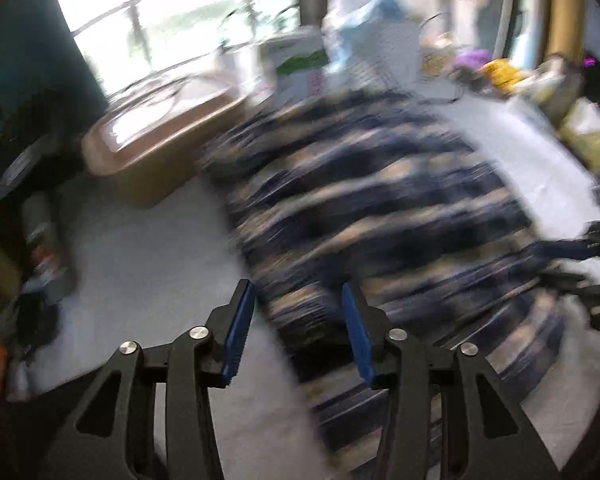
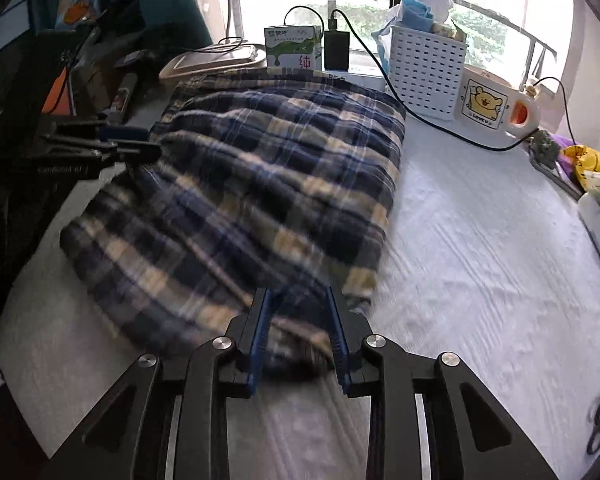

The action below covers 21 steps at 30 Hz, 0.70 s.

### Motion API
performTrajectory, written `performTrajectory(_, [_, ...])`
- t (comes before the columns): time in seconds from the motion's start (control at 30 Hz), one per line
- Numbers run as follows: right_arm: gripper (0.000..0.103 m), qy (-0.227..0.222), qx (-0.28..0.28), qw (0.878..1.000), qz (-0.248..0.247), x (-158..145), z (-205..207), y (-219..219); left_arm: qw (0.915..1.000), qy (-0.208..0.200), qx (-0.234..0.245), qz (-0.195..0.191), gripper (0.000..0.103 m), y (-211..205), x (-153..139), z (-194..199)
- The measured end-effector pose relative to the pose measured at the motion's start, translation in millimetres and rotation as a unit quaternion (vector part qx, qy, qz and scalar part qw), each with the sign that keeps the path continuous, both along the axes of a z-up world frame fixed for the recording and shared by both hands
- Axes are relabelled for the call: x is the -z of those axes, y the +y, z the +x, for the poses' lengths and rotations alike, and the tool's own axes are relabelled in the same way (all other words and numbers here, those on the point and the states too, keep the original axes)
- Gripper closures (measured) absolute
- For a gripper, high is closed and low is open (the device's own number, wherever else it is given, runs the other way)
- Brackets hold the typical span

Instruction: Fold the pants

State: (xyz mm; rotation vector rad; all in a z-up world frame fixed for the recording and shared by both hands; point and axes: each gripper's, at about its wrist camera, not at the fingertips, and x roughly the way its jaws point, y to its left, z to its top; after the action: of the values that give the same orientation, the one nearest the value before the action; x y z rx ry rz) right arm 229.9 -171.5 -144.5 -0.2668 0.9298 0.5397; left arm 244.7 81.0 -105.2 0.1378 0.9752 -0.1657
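Note:
Blue-and-tan plaid pants (image 2: 260, 160) lie bunched on the white cloth-covered table (image 2: 480, 240). My right gripper (image 2: 298, 292) is at their near edge, its blue pads closed on a bunched fold of the fabric. The left wrist view is blurred. There my left gripper (image 1: 296, 286) stands open over the left edge of the pants (image 1: 360, 184), with cloth under the gap and the pads apart from it. The left gripper (image 2: 140, 140) also shows at the pants' far left side, and the right gripper (image 1: 580, 248) at the right edge of the left wrist view.
A white slotted basket (image 2: 424, 72), a milk carton (image 2: 292, 48), a black charger (image 2: 336, 50) with a trailing cable (image 2: 440, 128) and a bear-printed white case (image 2: 488, 104) line the back. A brown tray (image 1: 148, 136) sits at the back left. Clutter crowds both sides.

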Motion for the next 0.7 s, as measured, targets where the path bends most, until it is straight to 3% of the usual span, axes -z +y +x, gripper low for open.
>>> performTrajectory(0.07, [0.073,0.000,-0.007,1.000,-0.009,-0.6,-4.5,-4.1,0.9993,0.003,-0.018,-0.033,0.042,16.8,-2.4,-7.5])
performTrajectory(0.23, [0.073,0.029,-0.012,0.999,-0.006,-15.9,-6.9,-22.7,0.9987,-0.045,-0.021,-0.014,0.042,21.9,-33.6,-20.3])
performTrajectory(0.33, [0.073,-0.019,-0.022,1.000,0.004,-45.5,2.6,-19.3,0.9963,-0.076,-0.008,-0.039,0.042,17.7,-52.7,-12.7])
performTrajectory(0.43, [0.073,-0.052,-0.031,0.998,0.013,-59.5,30.8,-4.4,0.9958,-0.085,0.005,-0.033,0.042,8.5,-54.3,11.7])
performTrajectory(0.6, [0.073,-0.035,-0.037,0.999,0.015,-44.7,105.8,22.1,0.9972,-0.055,-0.014,-0.049,0.042,12.8,-32.3,67.3])
performTrajectory(0.7, [0.073,0.009,-0.030,0.998,0.047,-27.9,149.5,25.6,0.9939,-0.017,-0.057,-0.093,0.042,38.0,-15.1,92.7])
